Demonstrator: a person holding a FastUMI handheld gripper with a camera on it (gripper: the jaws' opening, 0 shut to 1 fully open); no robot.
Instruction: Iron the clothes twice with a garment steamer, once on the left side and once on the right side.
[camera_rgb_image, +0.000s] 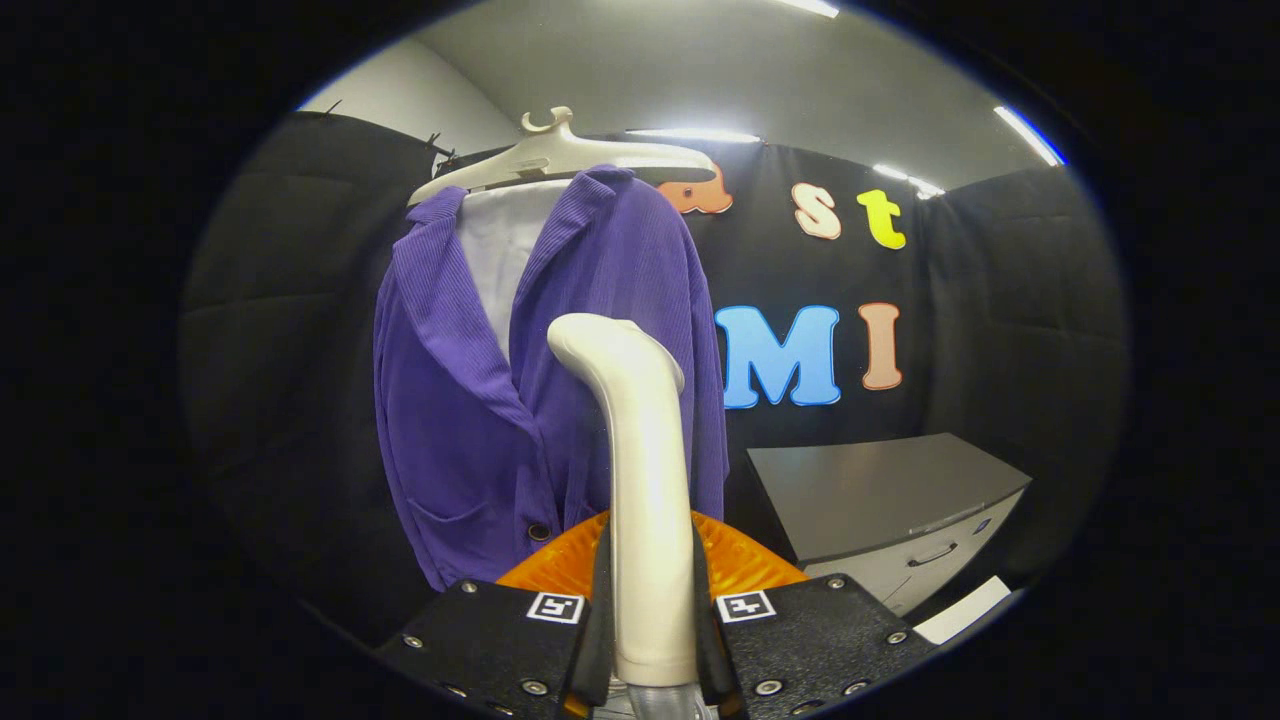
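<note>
1. The purple jacket (500, 400) is the landmark: it hangs open-fronted beyond the fingers, its ribbed lapels spread over a white lining, with a dark button low on its front and a patch pocket near its hem.
2. A cabinet (890, 500) with a dark top and a pale drawer front with a handle stands to the right of the jacket, lower than its shoulders and near the booth wall.
3. The garment steamer (645, 480) rises upright in front of the jacket's lower right half; its pale neck bends at the top, with the head turned toward the jacket's left lapel. Whether the head touches the cloth I cannot tell.
4. A pale hanger (560, 155) carries the jacket at its shoulders, its hook above the collar.
5. The gripper (650, 625) sits below the jacket's hem, its two fingers clamped on the steamer's handle, one on each side.
6. A white sheet (965, 610) lies below the cabinet, well right of the jacket.
</note>
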